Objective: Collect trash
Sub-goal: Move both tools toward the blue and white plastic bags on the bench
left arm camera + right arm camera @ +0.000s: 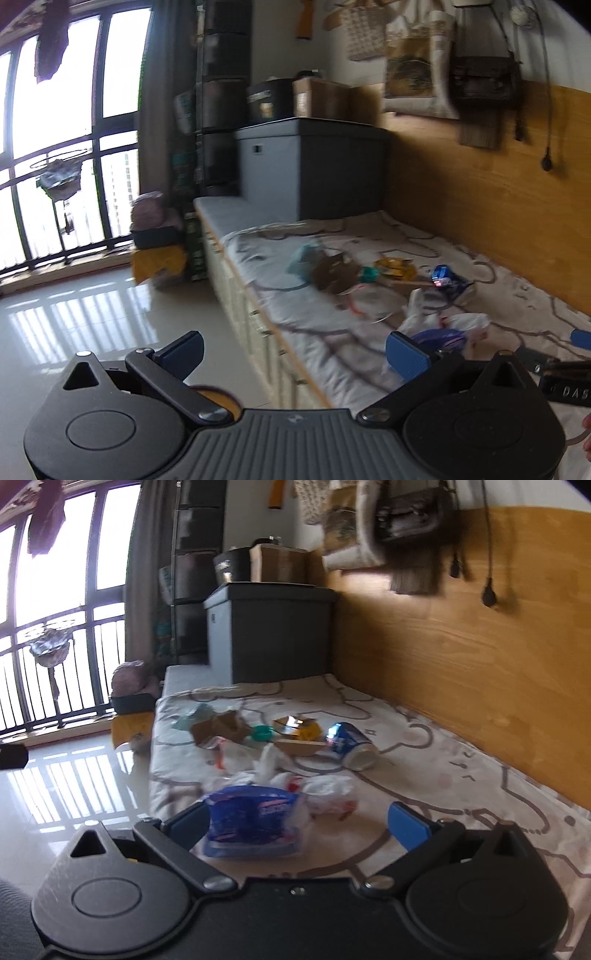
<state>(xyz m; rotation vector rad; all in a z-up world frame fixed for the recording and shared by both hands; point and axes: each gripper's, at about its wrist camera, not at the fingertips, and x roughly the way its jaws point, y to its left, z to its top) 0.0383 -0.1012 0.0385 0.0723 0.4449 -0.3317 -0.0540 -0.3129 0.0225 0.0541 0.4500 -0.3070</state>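
Bedsheet (424, 775): blue can (351, 744) on its side, mouth facing camera.

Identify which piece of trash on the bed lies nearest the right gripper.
The blue plastic packet, lying just ahead of the open right gripper; other litter lies farther off.

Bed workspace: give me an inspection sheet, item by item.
Surface: mattress under a pale patterned sheet, against a wooden wall panel.
Job's things: blue-and-white plastic wrapper nearest; crumpled white plastic bag; blue drink can on its side; yellow snack packet; torn brown cardboard; small teal item; pale green wrapper.
Clutter: dark storage box at the far end, cartons on top.
Grippers: left gripper open, empty, over the bed's edge; right gripper open, wrapper between its fingers, ungripped.
Cables: black cords hanging on the panel.
Surroundings: glossy tiled floor, barred window, hanging bags.
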